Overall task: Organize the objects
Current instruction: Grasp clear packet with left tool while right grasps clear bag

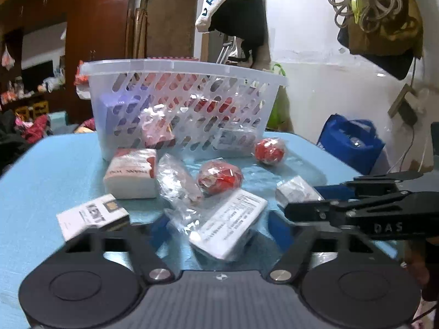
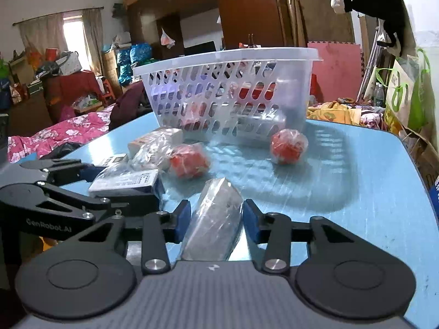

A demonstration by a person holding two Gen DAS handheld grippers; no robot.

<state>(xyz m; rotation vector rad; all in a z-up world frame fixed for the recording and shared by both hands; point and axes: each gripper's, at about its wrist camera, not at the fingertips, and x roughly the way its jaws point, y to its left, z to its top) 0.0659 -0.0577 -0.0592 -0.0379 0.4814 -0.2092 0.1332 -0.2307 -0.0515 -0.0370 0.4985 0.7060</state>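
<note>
We count two red wrapped balls (image 1: 220, 176) (image 2: 288, 142) ahead of our left hand-held gripper (image 1: 216, 226), jaws apart around a printed packet (image 1: 233, 226); "KENT" box (image 1: 93, 215) left. Right hand-held gripper (image 2: 215, 218) brackets a clear-wrapped pack (image 2: 214, 219), grip unclear.

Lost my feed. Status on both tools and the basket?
Left tool open around white labelled packet. Right tool open, straddling silver wrapped pack. Basket upright, partly filled. Two red wrapped balls lie in front.

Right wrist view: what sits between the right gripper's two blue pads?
A plastic-wrapped grey packet lies between the right gripper jaws, resting on the blue table; the pads flank it closely, contact unclear.
</note>
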